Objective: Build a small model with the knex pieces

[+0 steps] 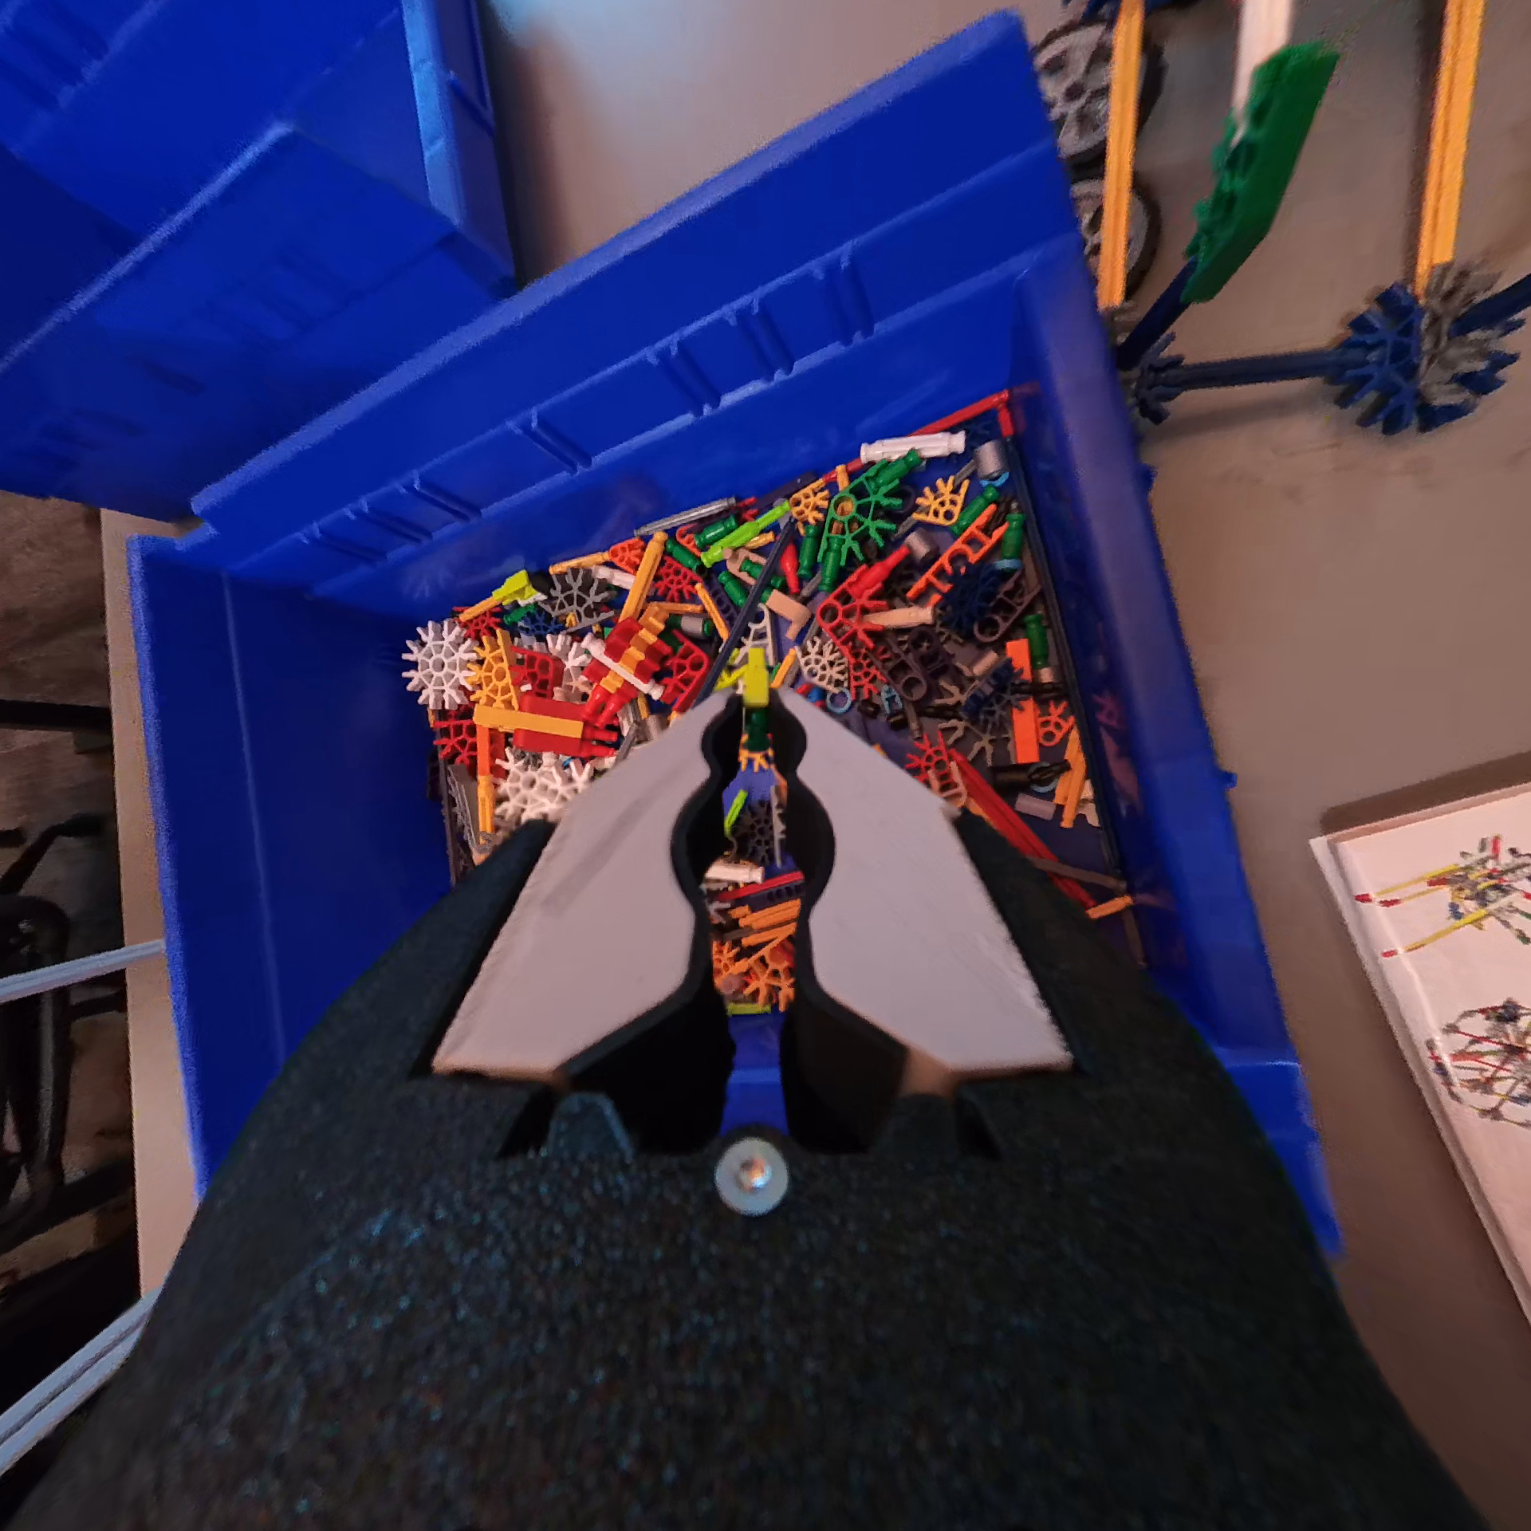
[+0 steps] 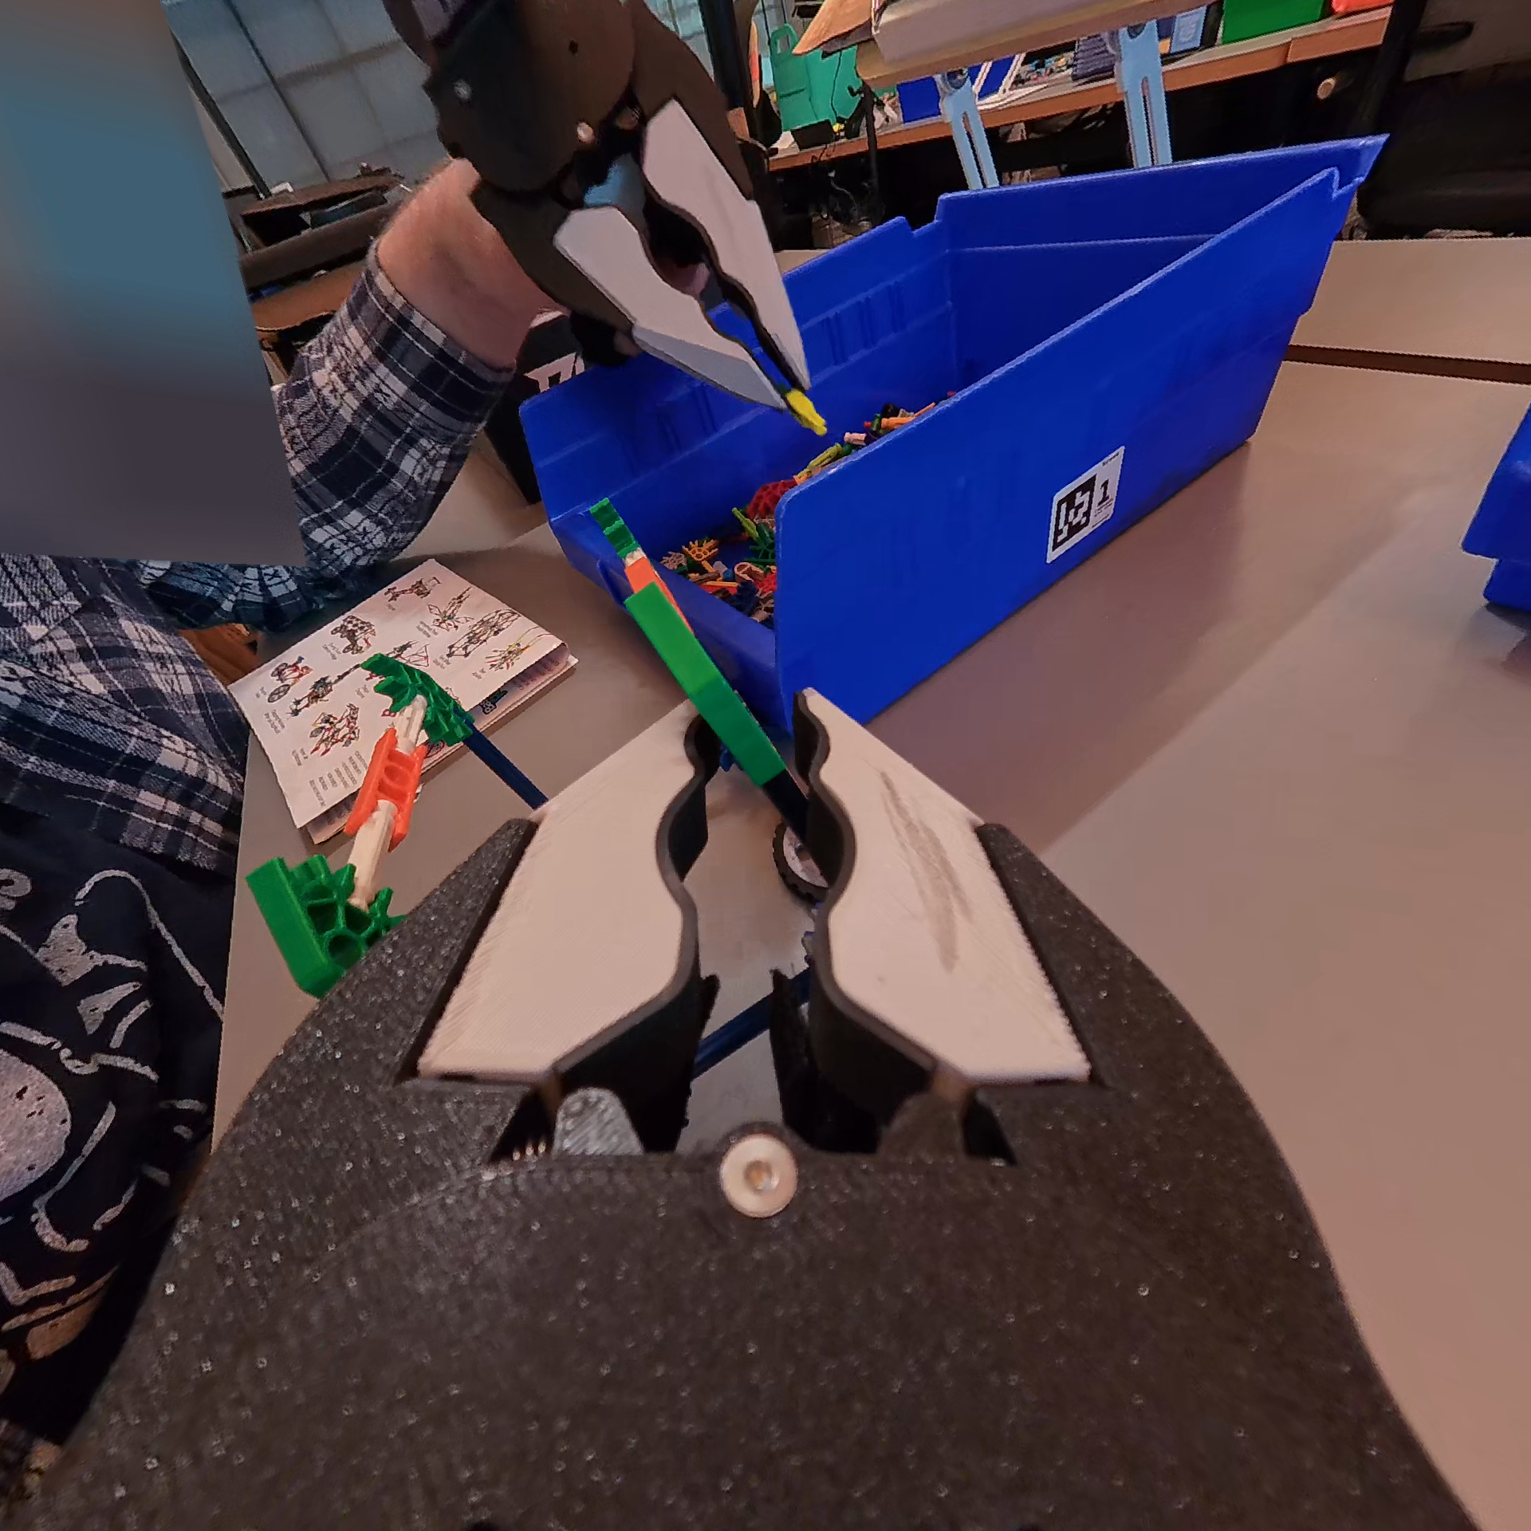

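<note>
Pinching a small yellow piece (image 1: 755, 681) by its end, our left tongs (image 1: 754, 704) hang closed over the blue bin (image 1: 273, 828); thin grip, it may slip. Right tongs (image 2: 750, 729) sit part-open around the green-sleeved rod (image 2: 704, 688) near the worktop's front edge; unclamped, it could roll.

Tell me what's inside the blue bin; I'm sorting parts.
The blue bin holds a loose heap of small coloured construction-toy rods and connectors. Its near end is hidden behind the left gripper.
</note>
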